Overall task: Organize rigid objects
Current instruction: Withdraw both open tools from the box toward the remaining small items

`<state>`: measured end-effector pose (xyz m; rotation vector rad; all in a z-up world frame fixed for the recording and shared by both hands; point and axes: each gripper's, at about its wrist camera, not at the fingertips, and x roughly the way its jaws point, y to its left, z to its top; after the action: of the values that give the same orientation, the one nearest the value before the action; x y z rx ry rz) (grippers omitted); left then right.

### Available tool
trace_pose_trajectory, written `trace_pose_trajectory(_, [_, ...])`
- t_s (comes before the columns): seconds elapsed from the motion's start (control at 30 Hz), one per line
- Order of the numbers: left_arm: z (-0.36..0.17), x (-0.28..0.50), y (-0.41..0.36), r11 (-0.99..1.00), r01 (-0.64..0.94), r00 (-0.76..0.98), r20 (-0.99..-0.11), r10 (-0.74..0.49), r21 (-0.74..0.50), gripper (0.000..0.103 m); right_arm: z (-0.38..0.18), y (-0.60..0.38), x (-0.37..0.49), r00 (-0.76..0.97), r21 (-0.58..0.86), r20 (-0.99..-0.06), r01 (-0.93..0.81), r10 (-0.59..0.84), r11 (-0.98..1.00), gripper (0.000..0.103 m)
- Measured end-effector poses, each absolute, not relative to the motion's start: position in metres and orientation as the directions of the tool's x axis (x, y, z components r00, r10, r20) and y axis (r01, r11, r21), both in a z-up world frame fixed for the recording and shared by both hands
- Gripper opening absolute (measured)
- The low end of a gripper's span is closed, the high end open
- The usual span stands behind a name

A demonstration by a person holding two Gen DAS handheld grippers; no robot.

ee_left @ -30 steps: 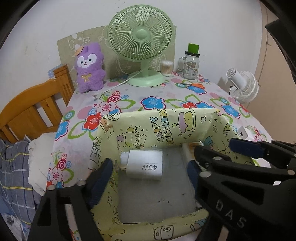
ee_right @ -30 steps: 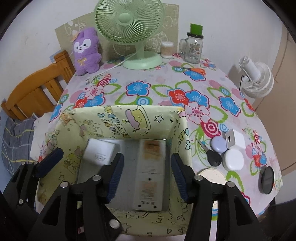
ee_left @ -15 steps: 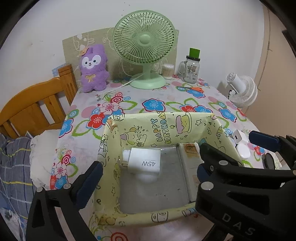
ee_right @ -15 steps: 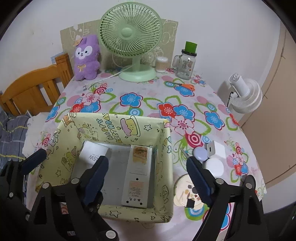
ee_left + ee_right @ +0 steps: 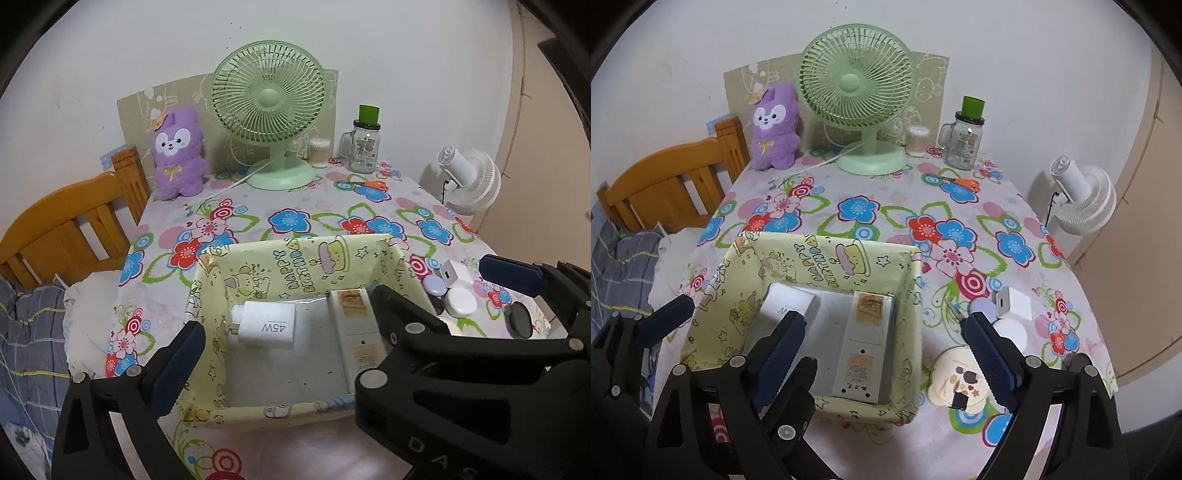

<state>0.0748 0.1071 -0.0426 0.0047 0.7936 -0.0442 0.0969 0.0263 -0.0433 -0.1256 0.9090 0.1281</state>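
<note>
Inside: lying flat in the yellow box (image 5: 871,254) on the worktop (image 5: 894,206), white charger (image 5: 266,323) and remote (image 5: 862,343); hovering above, left tongs (image 5: 286,350) and right tongs (image 5: 882,345), both gaping wide, gripping nothing.

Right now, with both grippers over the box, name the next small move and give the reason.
Probably swing the right gripper, jaws open and empty, toward the small white charger cube on the tablecloth beside the box. The 45W charger and white power strip already lie inside; the small items to the right remain outside.
</note>
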Motion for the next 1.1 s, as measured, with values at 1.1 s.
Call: trace_pose_trajectory(1.1, [-0.023,0.056,0.032,0.993,0.116,0.748,-0.658,-0.084,0.005,0.103,-0.019,-0.05,0.07,0.682,-0.056,-0.731,-0.114,0.037,0.992,0.091])
